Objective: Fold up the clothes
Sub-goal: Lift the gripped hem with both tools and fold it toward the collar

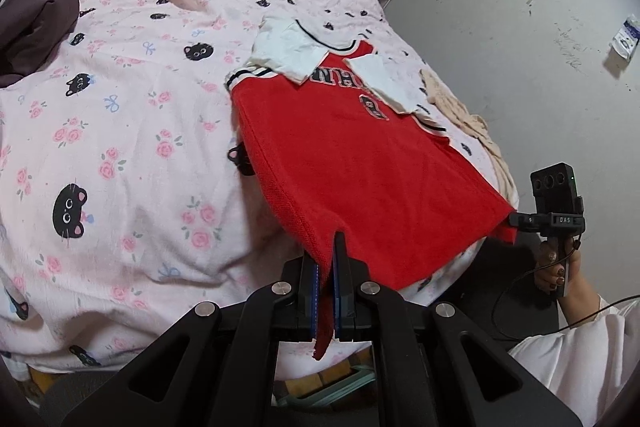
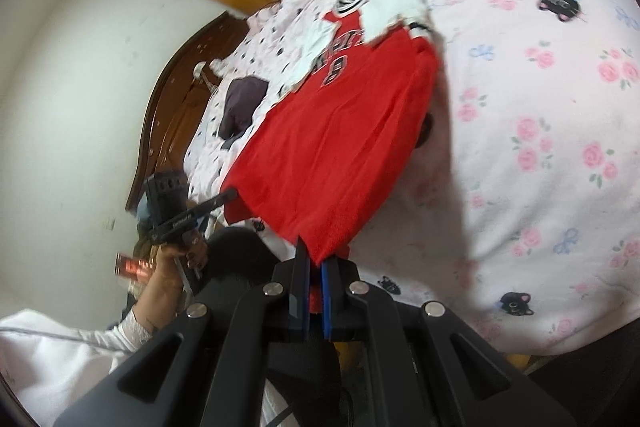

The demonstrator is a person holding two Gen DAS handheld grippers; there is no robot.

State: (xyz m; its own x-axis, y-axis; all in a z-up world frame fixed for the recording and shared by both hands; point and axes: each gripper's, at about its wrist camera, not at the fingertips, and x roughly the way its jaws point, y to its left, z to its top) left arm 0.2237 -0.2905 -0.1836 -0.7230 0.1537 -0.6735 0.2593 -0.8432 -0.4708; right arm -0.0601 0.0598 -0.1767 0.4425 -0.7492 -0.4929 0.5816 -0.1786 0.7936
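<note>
A red jersey (image 1: 360, 155) with white sleeves folded inward lies on the pink bed sheet (image 1: 120, 131), its hem lifted off the bed edge. My left gripper (image 1: 329, 251) is shut on the hem's left corner. My right gripper (image 1: 514, 221) is shut on the hem's right corner, off the bed's side. In the right wrist view the jersey (image 2: 336, 147) stretches away from my right gripper (image 2: 314, 257), which pinches its corner. The left gripper (image 2: 230, 194) holds the other corner at the left.
A dark garment (image 1: 36, 23) lies at the bed's far left. A beige cloth (image 1: 468, 115) hangs at the bed's right edge. The grey floor (image 1: 520, 47) lies to the right. A wooden headboard (image 2: 176, 99) and white wall (image 2: 72, 87) show in the right wrist view.
</note>
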